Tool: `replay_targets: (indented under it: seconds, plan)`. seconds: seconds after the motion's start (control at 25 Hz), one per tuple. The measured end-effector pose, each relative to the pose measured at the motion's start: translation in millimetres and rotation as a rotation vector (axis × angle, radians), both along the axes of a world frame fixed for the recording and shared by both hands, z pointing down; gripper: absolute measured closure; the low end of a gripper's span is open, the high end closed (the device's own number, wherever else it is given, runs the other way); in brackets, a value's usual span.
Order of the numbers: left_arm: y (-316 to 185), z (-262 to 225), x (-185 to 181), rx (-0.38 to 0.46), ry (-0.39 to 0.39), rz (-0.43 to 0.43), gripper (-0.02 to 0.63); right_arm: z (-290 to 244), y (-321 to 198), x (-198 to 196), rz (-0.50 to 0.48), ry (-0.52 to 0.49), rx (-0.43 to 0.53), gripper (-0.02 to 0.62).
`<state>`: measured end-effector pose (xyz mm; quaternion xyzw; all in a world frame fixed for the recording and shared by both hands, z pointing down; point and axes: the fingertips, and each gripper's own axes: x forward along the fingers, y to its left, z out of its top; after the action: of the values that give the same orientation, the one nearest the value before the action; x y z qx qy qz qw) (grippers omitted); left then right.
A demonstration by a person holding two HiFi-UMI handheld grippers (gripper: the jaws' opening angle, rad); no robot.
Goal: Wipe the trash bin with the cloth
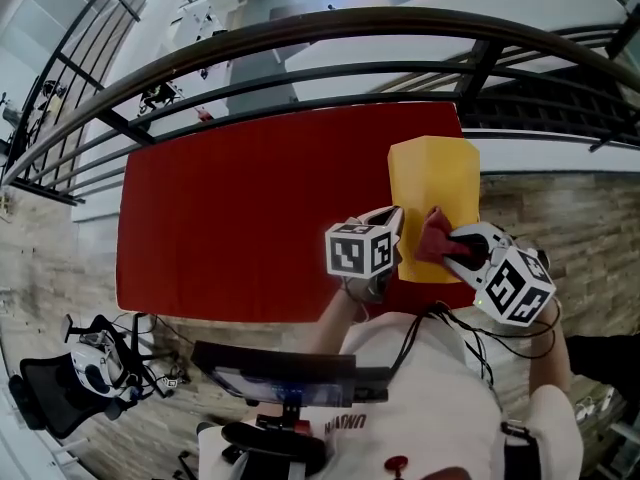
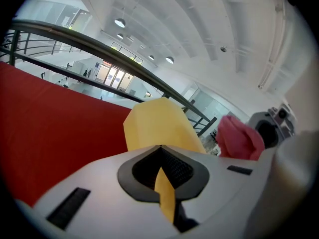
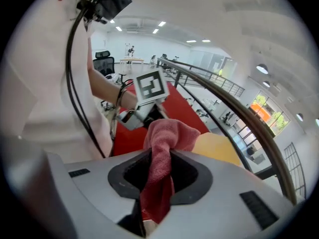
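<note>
Head view: the yellow trash bin (image 1: 435, 183) is seen lying right of centre on the red counter (image 1: 250, 208). Its near edge is clamped by the fingers of the left gripper (image 1: 392, 226). The cloth (image 1: 436, 236), clenched in the right gripper (image 1: 455, 244), appears laid against its wall. Wiping is judged to be in hand; next, strokes along the wall are called for.

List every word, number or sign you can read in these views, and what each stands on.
Nothing can be read for certain.
The person's white shirt: red print, upside down, too blurred to read.
The left gripper and right gripper: black-and-white square markers only, no letters.
The trash bin and cloth: no text.
</note>
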<state>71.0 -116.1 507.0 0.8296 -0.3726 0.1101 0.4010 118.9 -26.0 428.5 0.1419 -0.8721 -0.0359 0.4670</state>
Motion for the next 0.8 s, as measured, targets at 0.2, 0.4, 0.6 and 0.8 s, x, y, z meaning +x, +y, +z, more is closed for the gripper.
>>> replay_targets:
  seconds: [0.2,0.4,0.6,0.8]
  plan:
    - [6.5,-1.9,14.8,0.010,-0.001,0.040,0.603,-31.0,-83.2,44.6,0.232,-0.062,0.235,0.499]
    - [13.5,-0.9,26.8,0.009,-0.007,0.071,0.603,-42.1,-153.6,71.7,0.386,-0.127,0.378,0.499]
    - [14.9,-0.2,29.0,0.008,-0.015,0.077,0.603,-17.4,-187.1,69.7,0.390,-0.109,0.375,0.499]
    - [16.4,0.0,28.2,0.011,-0.023,0.081,0.603,11.8,-192.6,61.2,0.367,-0.071,0.336,0.499]
